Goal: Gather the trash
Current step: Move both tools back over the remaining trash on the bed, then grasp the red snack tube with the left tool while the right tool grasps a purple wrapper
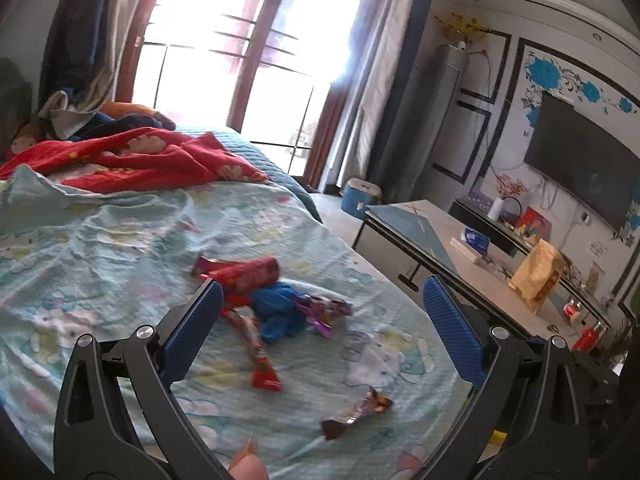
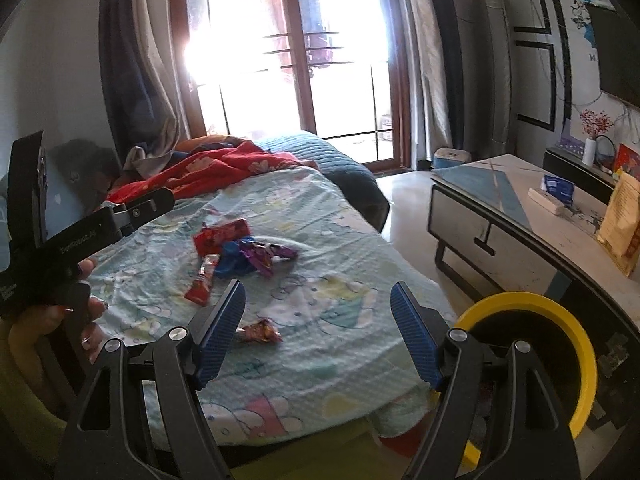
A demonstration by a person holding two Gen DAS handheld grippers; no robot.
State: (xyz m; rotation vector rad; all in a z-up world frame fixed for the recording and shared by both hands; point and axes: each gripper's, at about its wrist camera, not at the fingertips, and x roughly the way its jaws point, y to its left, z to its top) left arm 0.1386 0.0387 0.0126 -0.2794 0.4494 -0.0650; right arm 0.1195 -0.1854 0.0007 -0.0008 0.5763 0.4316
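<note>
**Wrappers ahead of both open fingers, bin at my right**

Left wrist view. Nearest the lens is a fingertip of my own hand (image 1: 247,465) at the bottom edge, then my left fingers (image 1: 322,330), spread wide with nothing between the blue pads. Closest to them on the bed (image 1: 120,240) lies a small brown and gold wrapper (image 1: 356,412), just ahead and a little right of centre, its long axis slanting up to the right. Beyond it is a red stick wrapper (image 1: 256,352), running away from me toward the main heap: a red packet (image 1: 244,272), a crumpled blue piece (image 1: 280,312) and a purple wrapper (image 1: 320,312), touching or overlapping one another. Off to the right stands a tabletop (image 1: 440,240), apart from the bed.

Right wrist view. Nearest are my right fingers (image 2: 318,334), also wide apart and empty. The same small wrapper (image 2: 260,332) lies just beside the left pad, toward the left of the gap. The heap (image 2: 240,252) sits farther up the bed, left of centre. My left gripper (image 2: 80,236) hangs at the left edge, nearer that heap. At lower right, just beside my right fingers, is a yellow-rimmed bin (image 2: 576,332) with a dark inside.

I judge the small wrapper the nearest pick for either hand, and the right hand sits closer to the bin.
</note>
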